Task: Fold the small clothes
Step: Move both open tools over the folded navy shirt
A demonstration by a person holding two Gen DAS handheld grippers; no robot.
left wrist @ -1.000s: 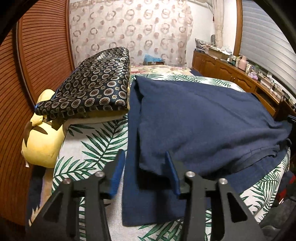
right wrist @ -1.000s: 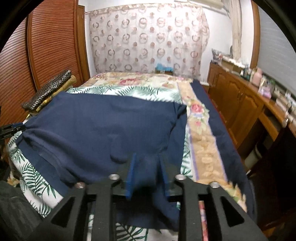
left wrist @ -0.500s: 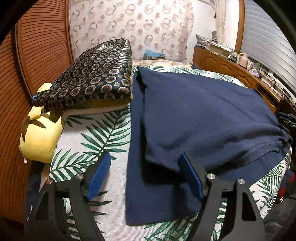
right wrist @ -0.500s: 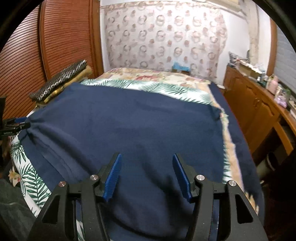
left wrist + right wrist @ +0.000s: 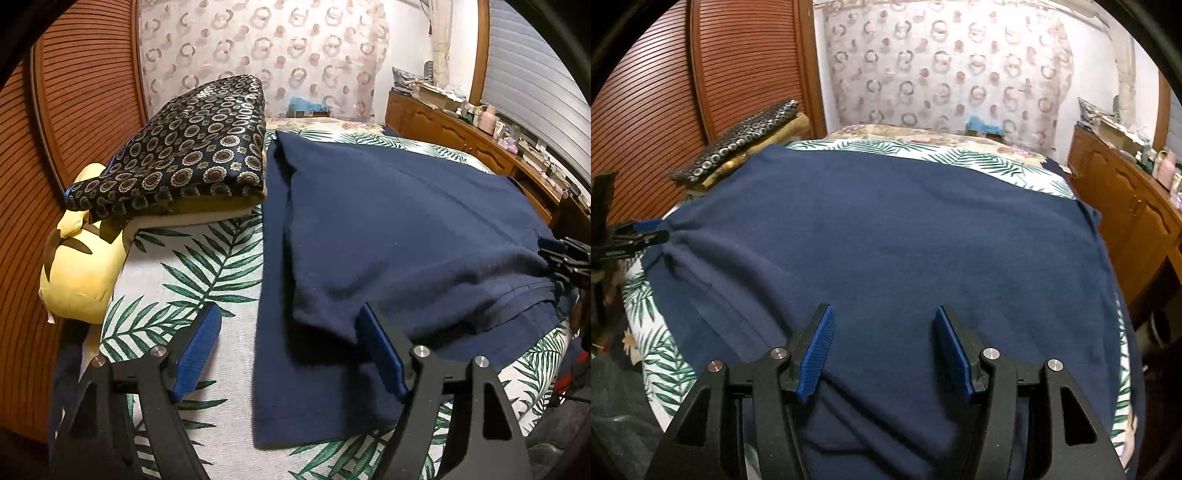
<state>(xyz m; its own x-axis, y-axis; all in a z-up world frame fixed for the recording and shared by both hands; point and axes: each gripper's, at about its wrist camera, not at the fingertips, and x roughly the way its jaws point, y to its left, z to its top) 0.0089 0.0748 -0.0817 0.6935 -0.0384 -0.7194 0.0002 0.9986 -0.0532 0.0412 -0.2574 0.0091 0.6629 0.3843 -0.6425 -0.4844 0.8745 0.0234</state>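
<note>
**Navy garment laid half-folded; both grippers released**

The bed (image 5: pixel 207 258), covered by a palm-leaf sheet, was seen to carry the whole work; the navy garment (image 5: pixel 406 221) was spread over most of it, with an upper layer lying folded over a lower layer that showed along the near and left edges; a patterned folded stack (image 5: pixel 192 155) was set at the garment's far left side, just beside it, above a yellow plush toy (image 5: pixel 81 273); a wooden dresser (image 5: pixel 1126 206) was placed along the right of the room.

The left gripper (image 5: pixel 288 350) was held low over the garment's near left corner, its fingers spread wide, one over bare sheet and one at the folded edge, nothing held; the right gripper (image 5: pixel 884 347) was held over the garment's near right part, fingers likewise spread wide and empty.

The step in hand was judged to be the release after one fold and the choice of the next grasp; for a clean result, both layers of an edge should be taken together at matching points on each side; the fold should be carried evenly so that the edges align; creases near the right-hand seam should be smoothed first.

No brand was legible; small print on the other gripper's body in the right wrist view was too small to be read.
</note>
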